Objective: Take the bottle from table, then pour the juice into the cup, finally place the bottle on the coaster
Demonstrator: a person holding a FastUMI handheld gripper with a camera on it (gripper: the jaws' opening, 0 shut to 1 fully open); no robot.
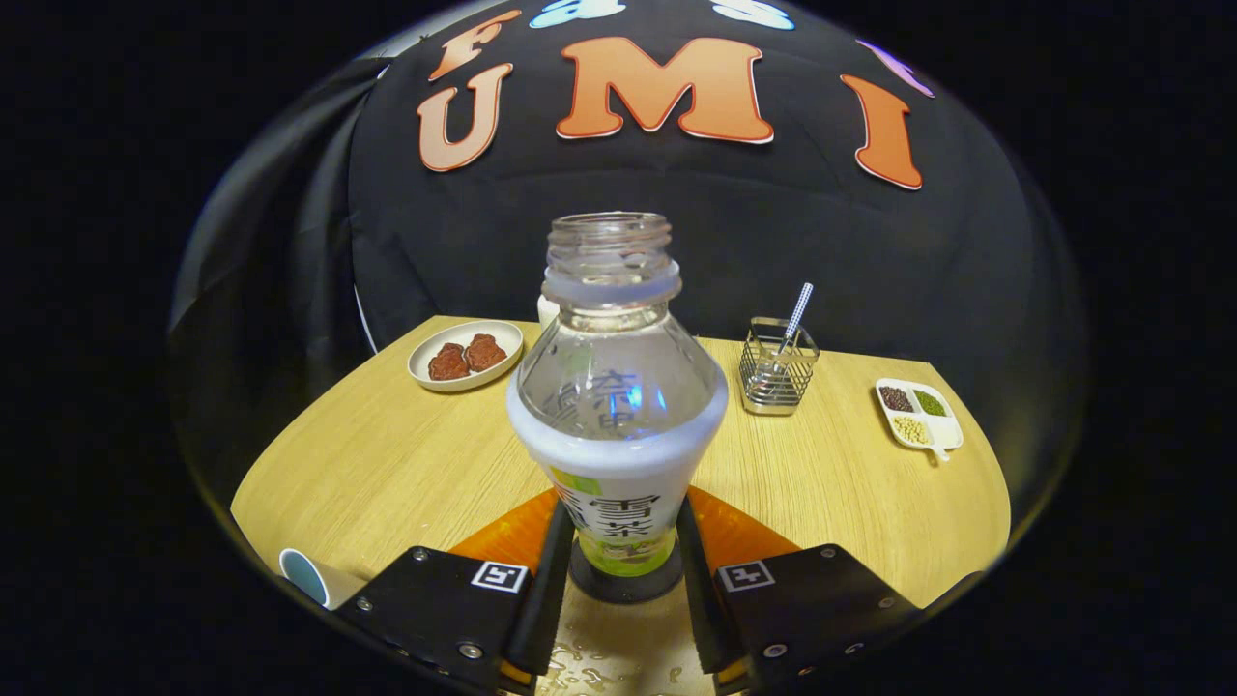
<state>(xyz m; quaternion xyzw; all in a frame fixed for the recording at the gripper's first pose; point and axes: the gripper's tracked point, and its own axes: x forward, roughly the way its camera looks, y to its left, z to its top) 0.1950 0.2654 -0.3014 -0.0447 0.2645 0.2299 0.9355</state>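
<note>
Cup (307, 576), pale-walled with a blue inside, is seen lying on its side at the near left of the light wooden counter (387, 464), just beside the left finger. Farther back, a round white plate of brown pieces (466, 355) is set. Between the fingers, the clear, uncapped plastic bottle with a white label (618, 425) is held upright by the tongs (618, 570), both fingers pressed on its lower body. Its base is placed on a dark round coaster (623, 585), over an orange mat (512, 532). Behind on the right, a wire holder with a straw (778, 372) and a white divided dish of grains (918, 414) are found. The final placing step is judged in hand; release and a straight withdrawal are called for next.
</note>
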